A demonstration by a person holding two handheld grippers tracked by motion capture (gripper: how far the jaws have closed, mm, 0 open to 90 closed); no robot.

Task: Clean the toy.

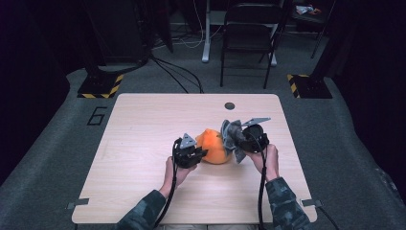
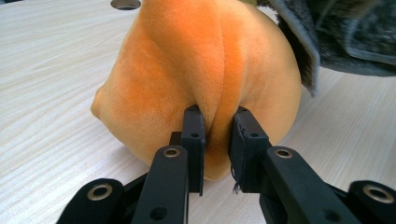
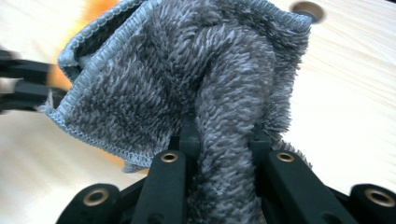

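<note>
An orange plush toy [image 1: 214,146] lies near the middle of the wooden table [image 1: 143,124]. My left gripper [image 1: 200,154] comes at it from the left and is shut on a fold of the orange plush [image 2: 205,74], pinched between both pads. A grey fuzzy cloth [image 1: 231,135] is bunched against the toy's right side. My right gripper [image 1: 238,140] is shut on a thick fold of that grey cloth [image 3: 187,84], which hangs lifted off the table. The left gripper [image 3: 18,79] appears blurred at the left of the right gripper view.
A round cable hole [image 1: 230,106] sits in the table near its far edge. A folding chair [image 1: 249,33] and stand bases with yellow-black tape [image 1: 101,86] stand on the floor beyond the table.
</note>
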